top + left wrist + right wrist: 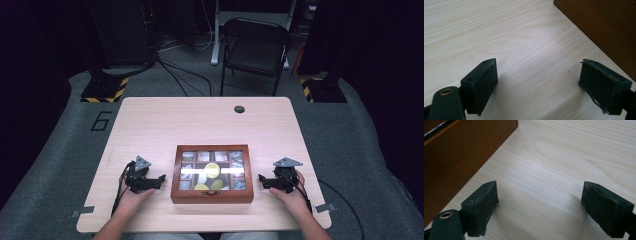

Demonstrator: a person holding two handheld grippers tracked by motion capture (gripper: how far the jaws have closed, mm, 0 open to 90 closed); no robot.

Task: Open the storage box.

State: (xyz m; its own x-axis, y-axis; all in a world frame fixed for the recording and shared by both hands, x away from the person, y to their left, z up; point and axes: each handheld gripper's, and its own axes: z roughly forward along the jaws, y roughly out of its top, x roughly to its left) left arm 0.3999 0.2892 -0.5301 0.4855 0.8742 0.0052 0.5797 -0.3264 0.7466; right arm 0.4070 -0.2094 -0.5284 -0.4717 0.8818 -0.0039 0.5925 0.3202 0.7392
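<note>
Floor mark "6" (pixel 101 121) | L tool (pixel 537 86) + R tool (pixel 540 206) spread, flanking wooden box (pixel 212 197)

Wooden box between our two grippers on the table.

We see the closed glass-lidded box (pixel 212 173) near the table's (pixel 200 120) front edge, our left gripper (pixel 159 179) just beside its left side, right gripper (pixel 262 180) just beside its right, jaws pointing inward; a folding chair (pixel 255 47) stands beyond the table.

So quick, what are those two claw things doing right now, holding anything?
Left gripper: open, holding nothing, beside the wooden box.
Right gripper: open, holding nothing, on the box's other side.
</note>
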